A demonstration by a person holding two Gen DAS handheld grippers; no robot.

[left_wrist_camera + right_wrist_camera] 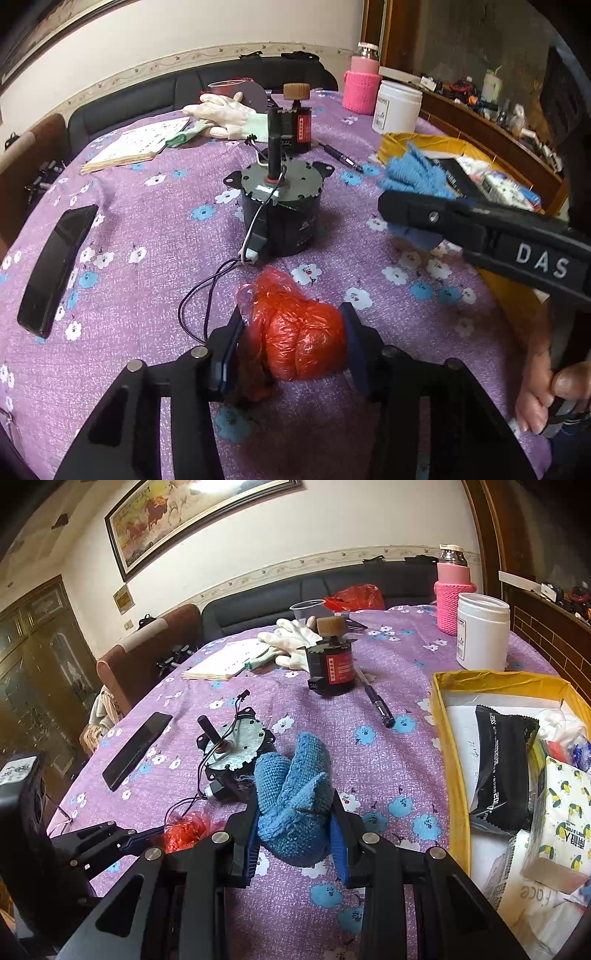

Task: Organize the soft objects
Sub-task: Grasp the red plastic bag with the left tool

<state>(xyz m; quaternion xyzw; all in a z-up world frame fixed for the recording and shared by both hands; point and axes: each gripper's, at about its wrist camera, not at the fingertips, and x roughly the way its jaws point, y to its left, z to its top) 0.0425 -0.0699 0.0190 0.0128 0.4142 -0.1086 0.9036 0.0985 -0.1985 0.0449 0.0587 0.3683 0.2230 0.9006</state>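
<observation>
While the right gripper [295, 834] clamps the blue knitted cloth [293, 794] above the purple tablecloth [388, 775], left of the yellow box [448, 760], the left gripper [295, 343] pinches the red plastic bag [295, 332] near the motor [280, 214].

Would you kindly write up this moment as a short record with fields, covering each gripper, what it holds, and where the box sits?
left gripper: jaws shut on the red plastic bag, low over the tablecloth
right gripper: jaws shut on the blue knitted cloth
yellow box: beside the right gripper, open, already holding packets and tissues
hard items nearby: grey motor, black phone, pen
other soft item: white gloves, lying at the far side of the table
</observation>
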